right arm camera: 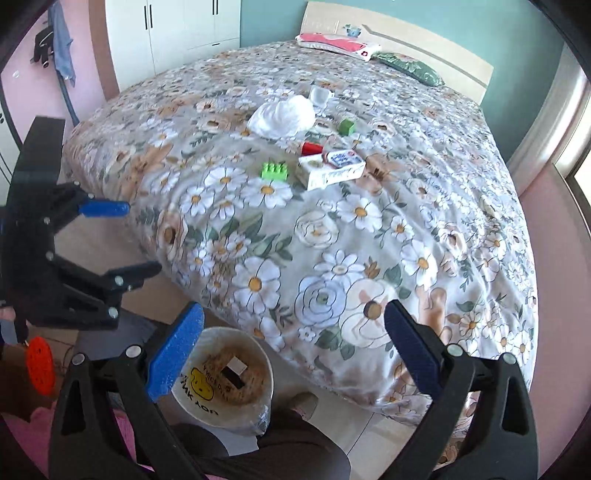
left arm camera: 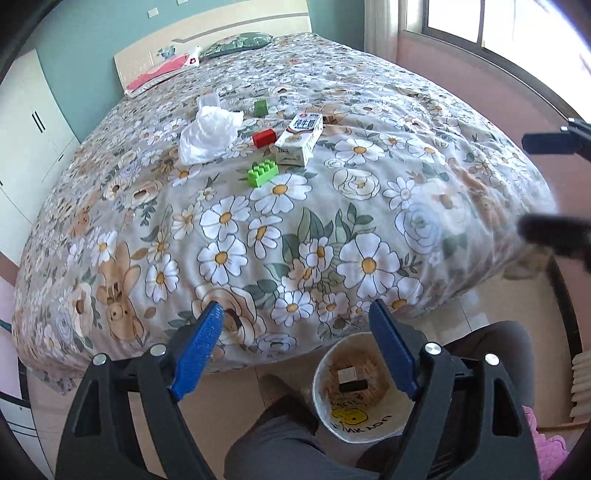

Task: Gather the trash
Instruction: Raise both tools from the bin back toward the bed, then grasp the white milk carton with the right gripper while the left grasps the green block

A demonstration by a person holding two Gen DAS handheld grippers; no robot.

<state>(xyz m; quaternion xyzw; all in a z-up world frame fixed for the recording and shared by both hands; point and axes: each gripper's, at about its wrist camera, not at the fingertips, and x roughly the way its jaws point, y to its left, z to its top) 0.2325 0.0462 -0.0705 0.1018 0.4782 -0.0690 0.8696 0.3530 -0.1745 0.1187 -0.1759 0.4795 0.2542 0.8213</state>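
On the floral bed lie a crumpled white plastic bag, a milk carton, a clear plastic cup, a light green brick, a red brick and a dark green brick. A white bin stands on the floor at the bed's foot with small items inside. My left gripper is open and empty above the bed's near edge. My right gripper is open and empty beside the bin.
The person's grey trouser legs stand next to the bin. White wardrobes line the far wall. Pillows lie at the headboard. A window is on the right. The left gripper also shows in the right wrist view.
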